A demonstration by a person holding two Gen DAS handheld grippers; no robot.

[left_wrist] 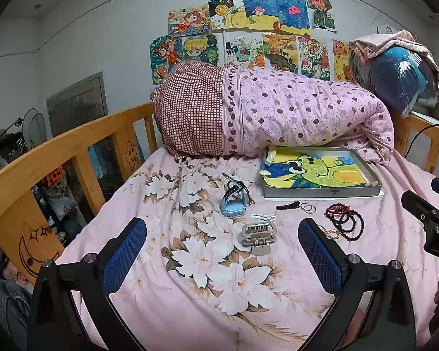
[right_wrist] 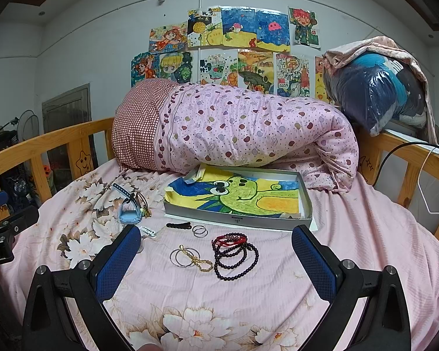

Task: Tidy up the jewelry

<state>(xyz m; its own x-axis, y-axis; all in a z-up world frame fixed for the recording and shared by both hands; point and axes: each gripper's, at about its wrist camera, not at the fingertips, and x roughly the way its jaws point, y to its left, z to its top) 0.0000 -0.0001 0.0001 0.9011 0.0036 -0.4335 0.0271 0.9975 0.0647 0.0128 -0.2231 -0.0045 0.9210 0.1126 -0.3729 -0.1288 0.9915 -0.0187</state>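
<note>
Pink floral bed (left_wrist: 190, 307) carries everything, and nothing is sorted yet. Left to right lie the blue watch (left_wrist: 229, 204), grey hair claw (left_wrist: 259, 237), black clip (right_wrist: 178, 225), gold chain (right_wrist: 200, 261), dark bead bracelets (right_wrist: 235, 256), with the box (right_wrist: 240, 218) behind. My left gripper (left_wrist: 222, 256) and right gripper (right_wrist: 216, 259) hover wide open, empty. Next I'd likely close on the bracelets. Only the left view shows the claw; the chain shows clearly only in the right.

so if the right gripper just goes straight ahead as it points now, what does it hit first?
Most likely the dark bead bracelets on the bedsheet, which lie between the open jaws of the right gripper, just ahead. The gold chain lies beside them. Depth is uncertain through the fisheye.
</note>
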